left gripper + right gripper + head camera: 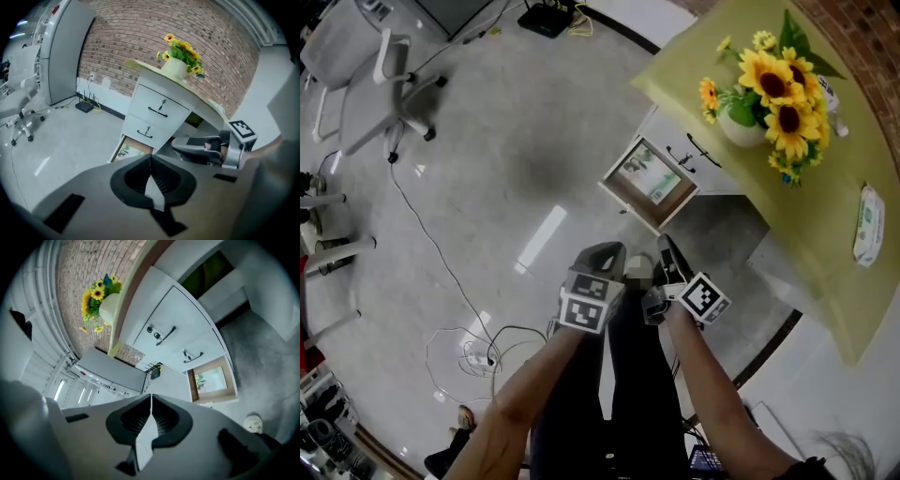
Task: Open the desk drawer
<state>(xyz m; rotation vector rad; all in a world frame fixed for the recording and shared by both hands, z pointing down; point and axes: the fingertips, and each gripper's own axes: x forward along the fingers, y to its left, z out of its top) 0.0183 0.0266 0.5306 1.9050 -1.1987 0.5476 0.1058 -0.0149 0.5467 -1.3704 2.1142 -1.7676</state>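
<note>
The white drawer unit (684,155) stands under a desk with a yellow-green cloth (825,253). Its bottom drawer (649,184) is pulled out over the floor, and a picture lies inside it. The two upper drawers (157,108) are closed and have dark handles. In the head view both grippers hang side by side in front of the open drawer, apart from it. My left gripper (613,253) is shut with nothing in it, its jaws (150,160) meeting edge to edge. My right gripper (667,247) is also shut and empty, and its view is rolled, with the open drawer (213,380) at the right.
A white vase of sunflowers (769,94) and a pack of wipes (868,223) sit on the desk. An office chair (389,89) stands at the upper left. Cables and a power strip (478,354) lie on the grey floor. A black router (547,17) sits by the wall.
</note>
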